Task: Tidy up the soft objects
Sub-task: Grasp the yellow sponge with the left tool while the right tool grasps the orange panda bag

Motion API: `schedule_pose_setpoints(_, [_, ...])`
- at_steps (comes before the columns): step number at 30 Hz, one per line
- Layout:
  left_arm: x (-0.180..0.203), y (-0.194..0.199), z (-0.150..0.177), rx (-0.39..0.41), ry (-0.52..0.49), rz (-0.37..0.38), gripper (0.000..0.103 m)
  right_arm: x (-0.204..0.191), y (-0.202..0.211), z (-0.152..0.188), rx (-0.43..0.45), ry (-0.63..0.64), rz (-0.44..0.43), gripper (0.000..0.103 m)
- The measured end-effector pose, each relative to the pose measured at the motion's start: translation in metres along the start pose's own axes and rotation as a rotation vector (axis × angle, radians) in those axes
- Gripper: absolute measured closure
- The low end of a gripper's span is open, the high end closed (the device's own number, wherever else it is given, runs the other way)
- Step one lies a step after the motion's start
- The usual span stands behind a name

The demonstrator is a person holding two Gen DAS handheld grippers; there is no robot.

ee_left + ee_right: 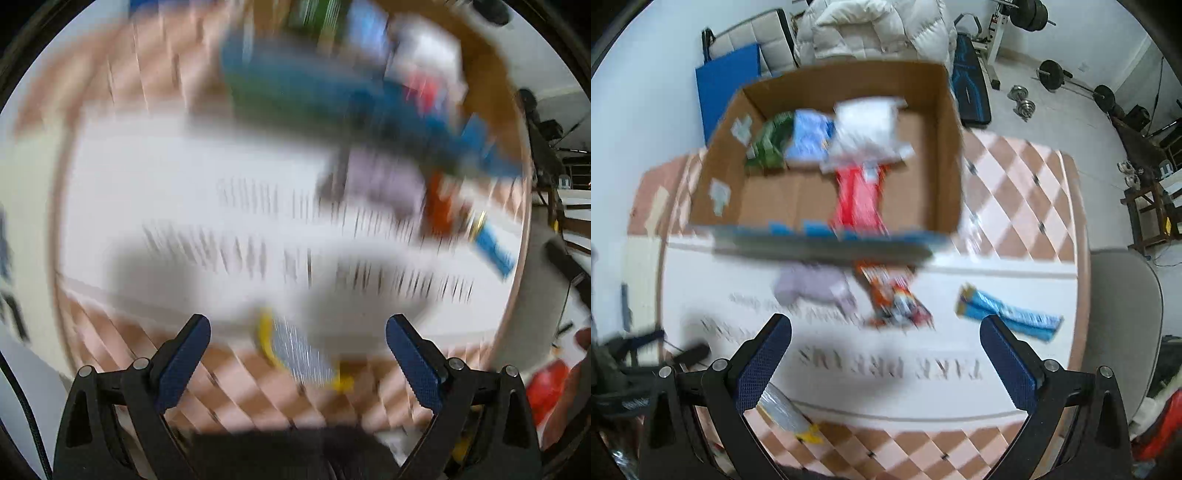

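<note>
A cardboard box (945,155) stands on the table and holds green (768,144), blue (809,140), white (868,133) and red (857,199) packets. In front of it lie a lilac soft item (812,284), an orange packet (894,299) and a blue packet (1008,314). A silver-and-yellow packet (786,413) lies near the table's front edge and also shows in the blurred left wrist view (299,350). My right gripper (886,350) is open and empty above the table. My left gripper (298,350) is open and empty above the silver packet.
The table has a white printed cloth (849,391) over a pink checked cover (1015,199). A grey chair (1123,317) stands at the right. A white jacket (875,26), a blue mat (724,85) and gym weights (1052,74) are behind the table.
</note>
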State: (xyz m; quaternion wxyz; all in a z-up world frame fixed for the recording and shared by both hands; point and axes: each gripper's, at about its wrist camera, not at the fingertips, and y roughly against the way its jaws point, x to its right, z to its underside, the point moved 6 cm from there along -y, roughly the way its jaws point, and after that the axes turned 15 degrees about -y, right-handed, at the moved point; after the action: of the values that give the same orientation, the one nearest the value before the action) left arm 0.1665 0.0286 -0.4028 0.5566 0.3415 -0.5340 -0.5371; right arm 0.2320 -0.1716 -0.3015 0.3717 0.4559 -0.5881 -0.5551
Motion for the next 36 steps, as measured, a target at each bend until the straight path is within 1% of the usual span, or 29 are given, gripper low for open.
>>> schedule_pose_setpoints(1, [0.0,-0.018,0.01,-0.042,0.004,0.006,0.021,0.008,-0.007,0.009,-0.009,0.003,0.015,0.0])
schedule_pose_setpoints(2, [0.001,-0.038,0.021,-0.083,0.002,0.007,0.026,0.014,-0.013,0.014,-0.019,0.003,0.021,0.0])
schedule_pose_setpoints(3, [0.004,-0.052,0.028,-0.106,0.002,0.015,0.029,0.018,-0.021,0.019,-0.033,0.0,0.025,0.0])
schedule_pose_setpoints(5, [0.012,-0.074,0.038,-0.122,0.009,0.046,0.029,0.027,-0.039,0.026,-0.074,-0.024,0.026,0.0])
schedule_pose_setpoints(8, [0.022,-0.095,0.045,-0.145,0.03,0.083,0.029,0.032,-0.062,0.026,-0.103,-0.068,0.001,0.0])
schedule_pose_setpoints(10, [0.026,-0.104,0.044,-0.146,0.042,0.077,0.029,0.032,-0.076,0.02,-0.111,-0.096,-0.014,0.0])
schedule_pose_setpoints(11, [0.026,-0.106,0.042,-0.136,0.046,0.065,0.032,0.03,-0.081,0.018,-0.112,-0.103,-0.018,0.0])
schedule_pose_setpoints(12, [0.022,-0.107,0.04,-0.133,0.05,0.05,0.041,0.029,-0.087,0.013,-0.111,-0.111,-0.017,0.0])
schedule_pose_setpoints(13, [0.02,-0.108,0.038,-0.13,0.054,0.045,0.055,0.027,-0.091,0.01,-0.109,-0.116,-0.013,0.0])
schedule_pose_setpoints(14, [0.018,-0.108,0.036,-0.127,0.059,0.05,0.055,0.026,-0.096,0.005,-0.11,-0.121,-0.012,0.001])
schedule_pose_setpoints(15, [0.014,-0.107,0.032,-0.124,0.068,0.057,0.055,0.025,-0.102,-0.001,-0.113,-0.129,-0.017,0.006])
schedule_pose_setpoints(16, [0.011,-0.106,0.031,-0.118,0.074,0.056,0.056,0.026,-0.107,-0.006,-0.119,-0.138,-0.027,0.009])
schedule_pose_setpoints(17, [0.008,-0.103,0.03,-0.107,0.068,0.037,0.056,0.025,-0.114,-0.011,-0.13,-0.145,-0.031,0.014])
schedule_pose_setpoints(18, [0.006,-0.101,0.029,-0.095,0.055,0.012,0.056,0.026,-0.12,-0.015,-0.14,-0.152,-0.028,0.018])
schedule_pose_setpoints(22, [0.002,-0.094,0.025,-0.074,-0.006,-0.078,0.057,0.025,-0.141,-0.023,-0.188,-0.157,-0.021,0.028])
schedule_pose_setpoints(24, [0.003,-0.09,0.018,-0.061,-0.061,-0.133,0.057,0.024,-0.149,-0.022,-0.218,-0.145,-0.024,0.041])
schedule_pose_setpoints(25, [0.003,-0.088,0.013,-0.055,-0.083,-0.153,0.057,0.023,-0.151,-0.02,-0.233,-0.139,-0.03,0.044])
schedule_pose_setpoints(26, [0.005,-0.086,0.006,-0.051,-0.113,-0.169,0.057,0.021,-0.153,-0.016,-0.251,-0.129,-0.038,0.052])
schedule_pose_setpoints(27, [0.006,-0.086,-0.001,-0.054,-0.134,-0.172,0.057,0.02,-0.155,-0.013,-0.265,-0.116,-0.033,0.058])
schedule_pose_setpoints(28, [0.007,-0.085,-0.006,-0.055,-0.147,-0.171,0.057,0.021,-0.156,-0.008,-0.282,-0.088,-0.013,0.059])
schedule_pose_setpoints(30, [0.01,-0.084,-0.023,-0.058,-0.178,-0.161,0.056,0.024,-0.156,0.002,-0.289,-0.074,0.006,0.064])
schedule_pose_setpoints(31, [0.011,-0.083,-0.029,-0.054,-0.184,-0.157,0.055,0.024,-0.156,0.007,-0.296,-0.073,0.013,0.064])
schedule_pose_setpoints(33, [0.014,-0.081,-0.041,-0.053,-0.197,-0.144,0.054,0.028,-0.154,0.021,-0.315,-0.075,0.025,0.065])
schedule_pose_setpoints(36, [0.014,-0.082,-0.049,-0.069,-0.18,-0.081,0.053,0.031,-0.151,0.042,-0.335,-0.055,0.031,0.066])
